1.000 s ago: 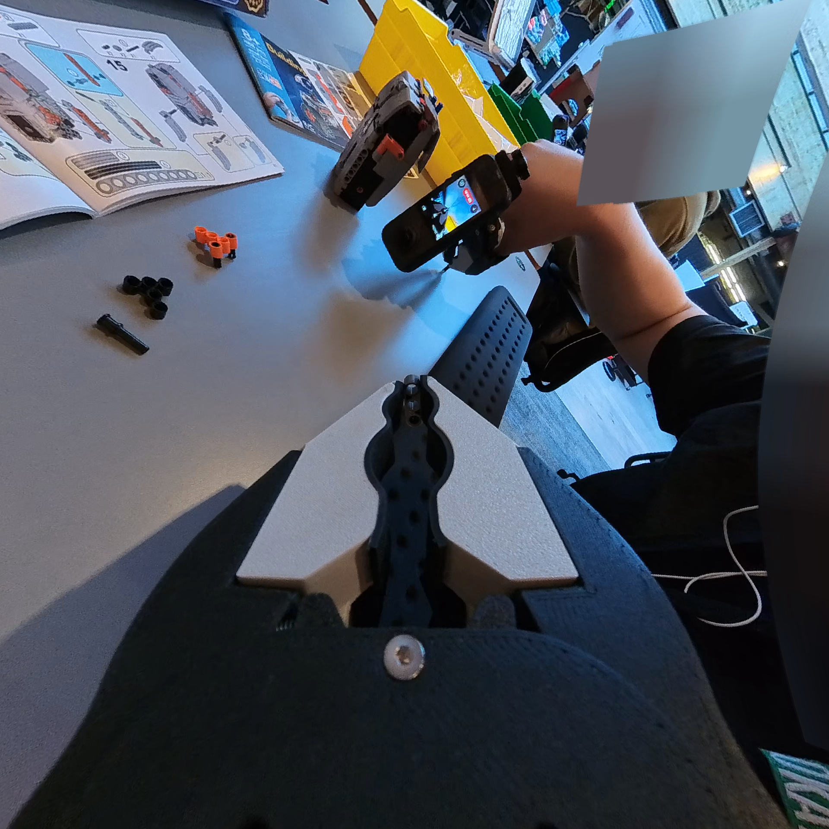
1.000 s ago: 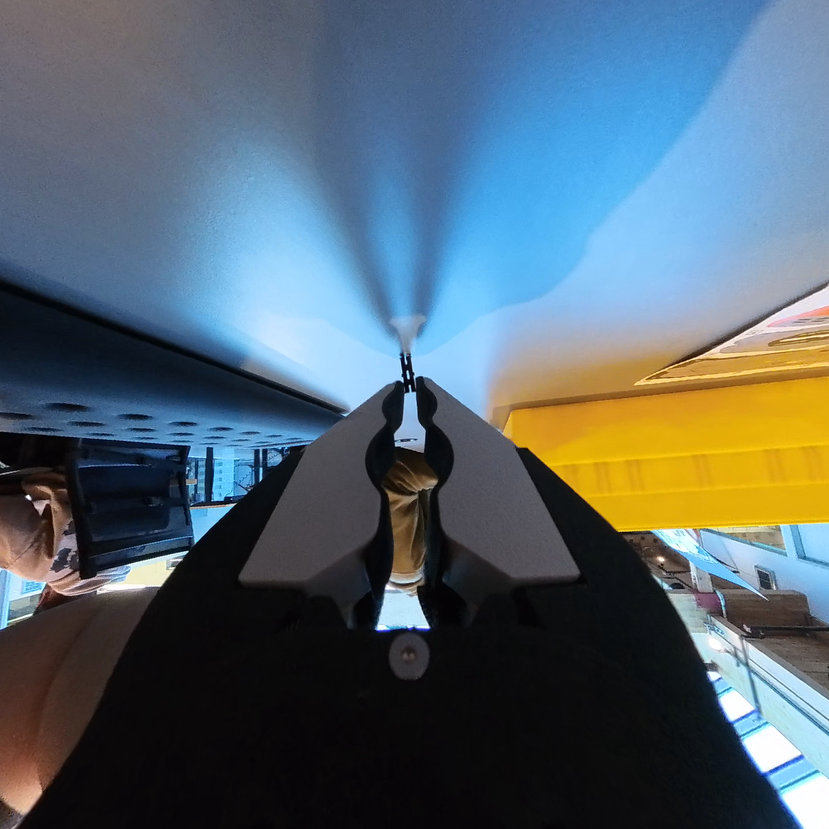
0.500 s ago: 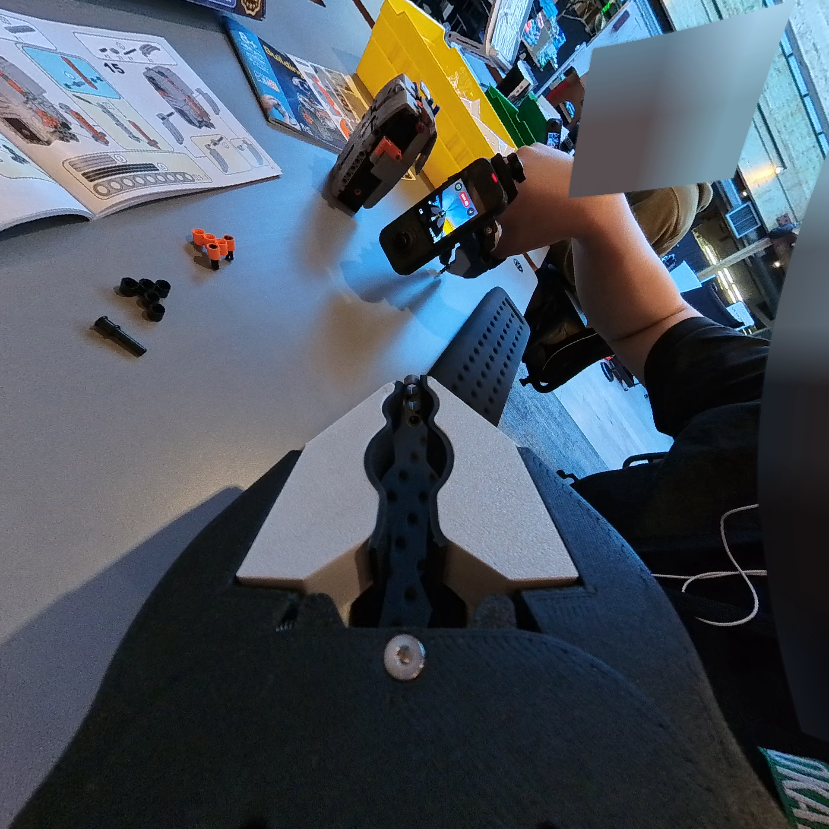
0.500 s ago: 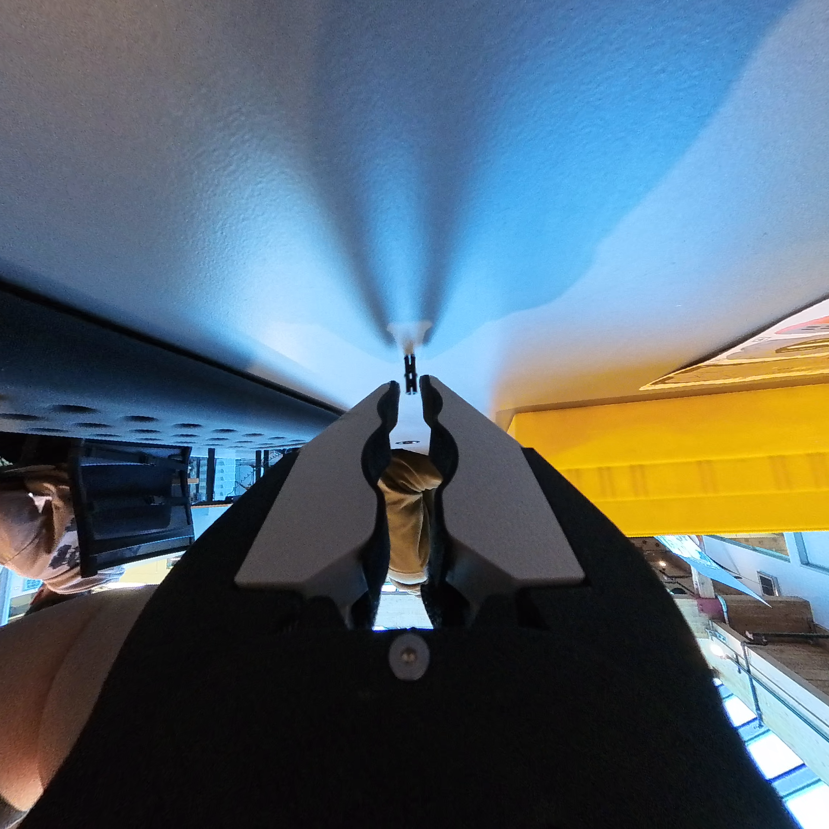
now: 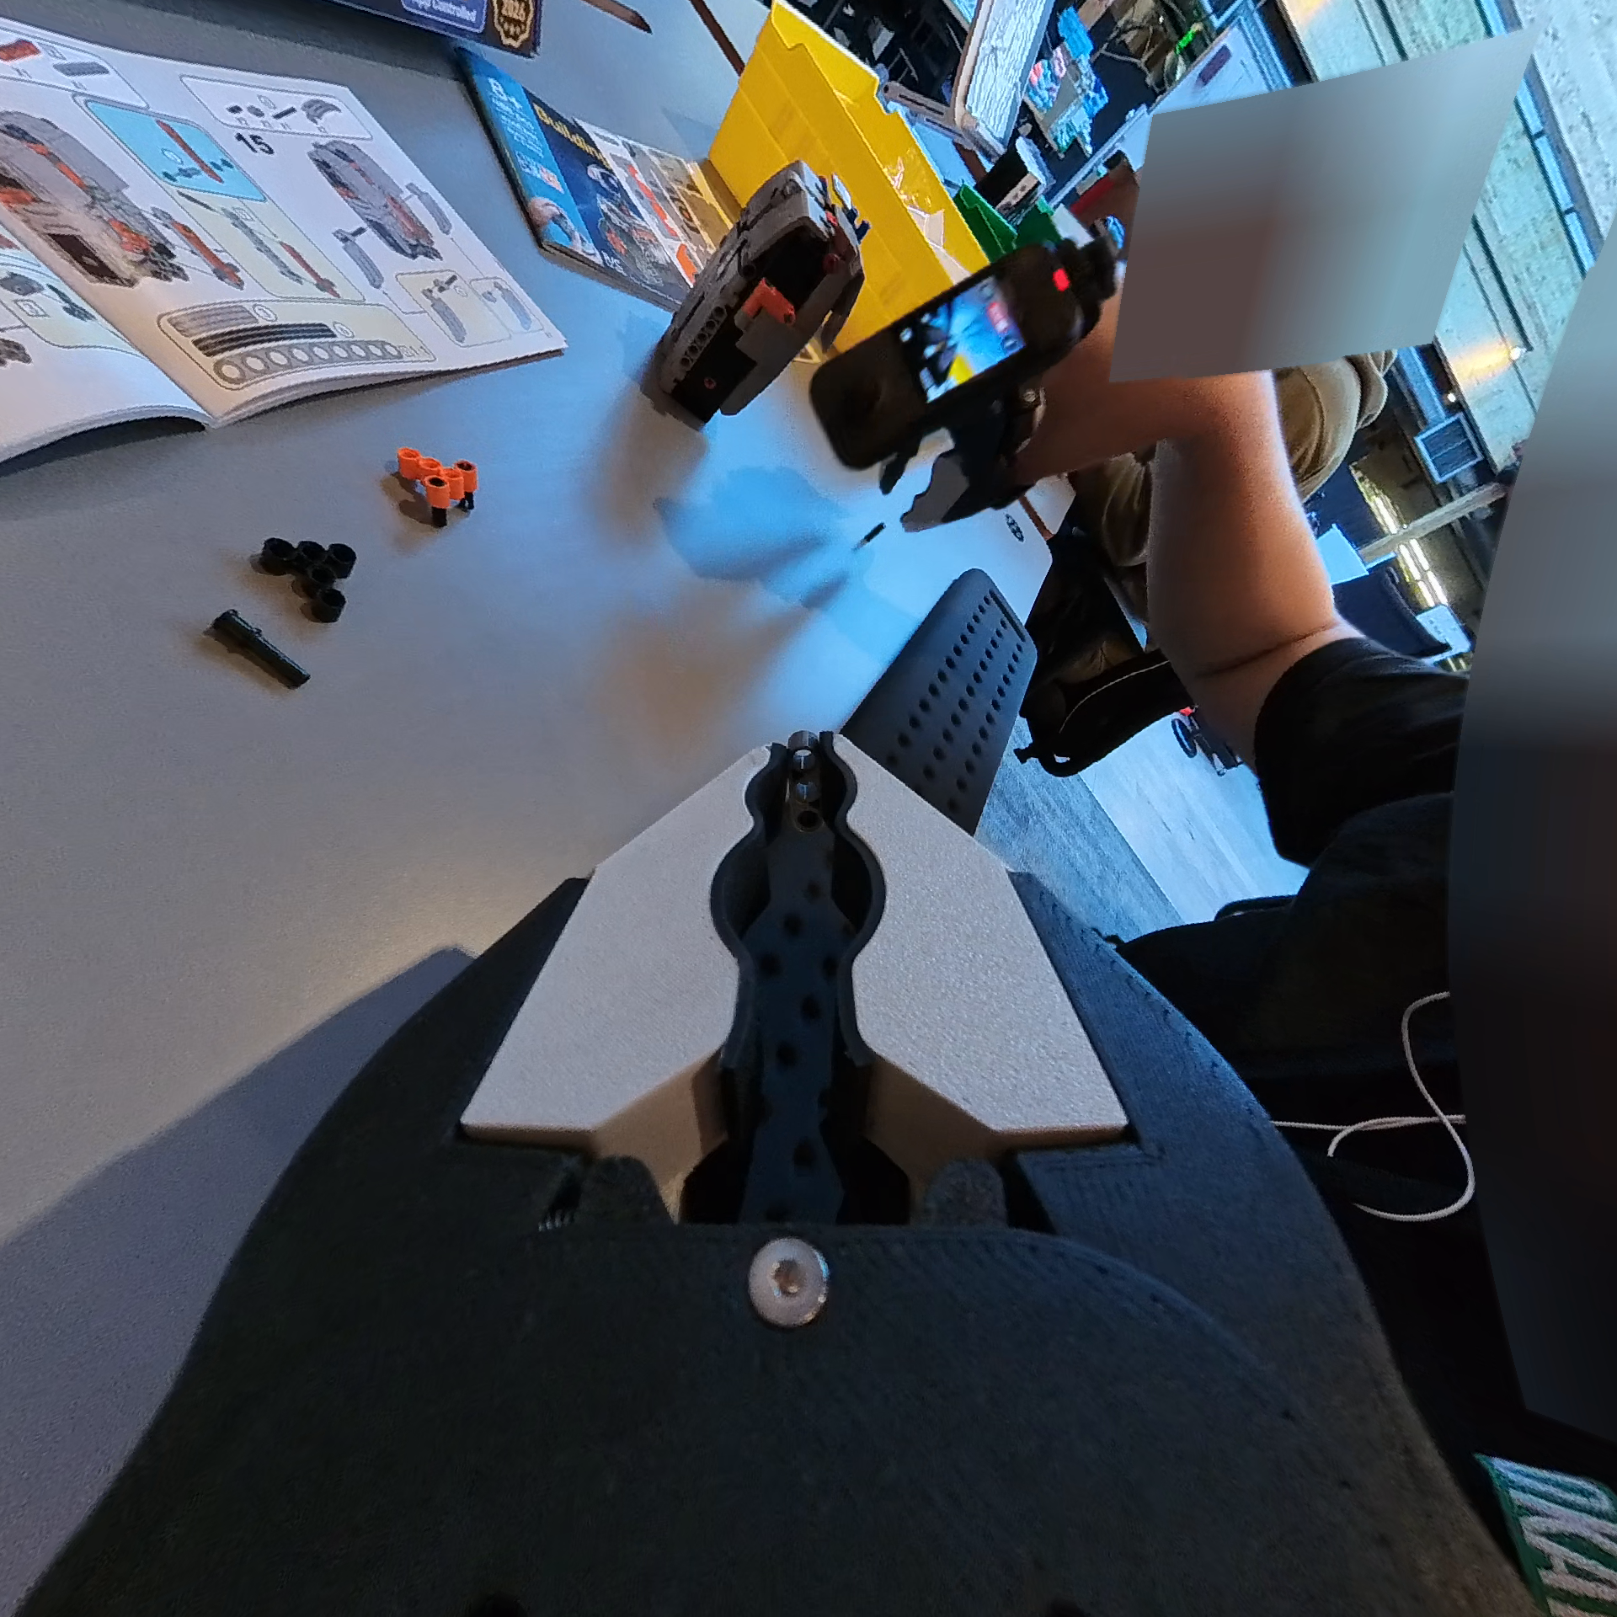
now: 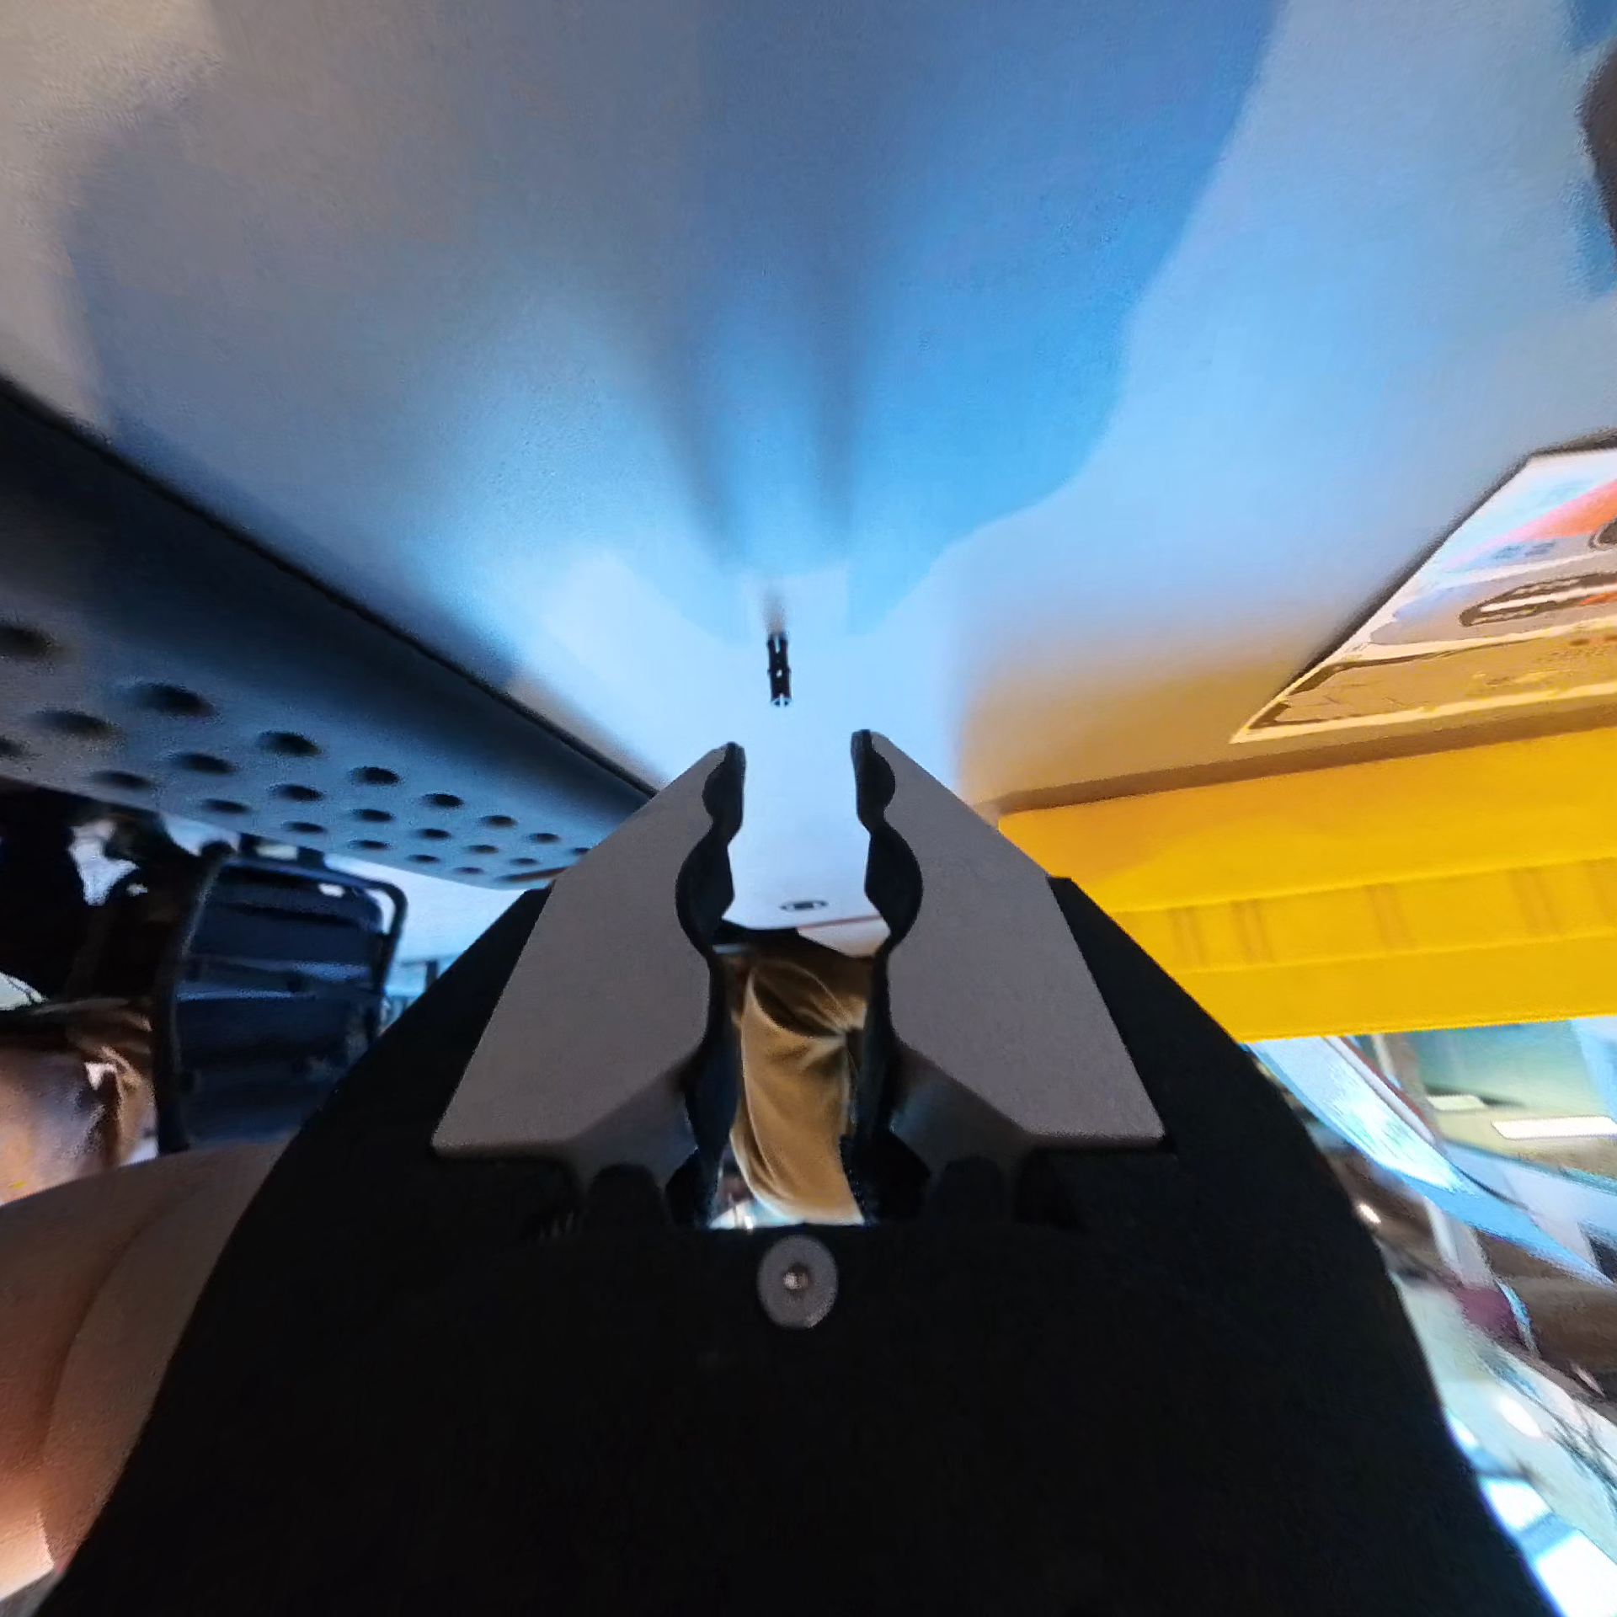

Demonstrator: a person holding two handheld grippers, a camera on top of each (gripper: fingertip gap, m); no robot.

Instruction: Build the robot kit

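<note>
Left tool (image 5: 803, 751) is clamped on a small grey beam (image 5: 803, 792), held just above the table (image 5: 490, 787) edge. Right tool (image 6: 796, 752) has its fingers apart, a tiny black pin (image 6: 778, 669) lying free on the table just ahead. Loose black connector (image 5: 311, 569) and orange piece (image 5: 436, 472) lie ahead-left of the left tool, probably laid out for reach.

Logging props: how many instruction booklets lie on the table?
2: an open booklet at far left, a closed booklet beside the yellow bin. A dark printed item at the top edge is unclear.
</note>
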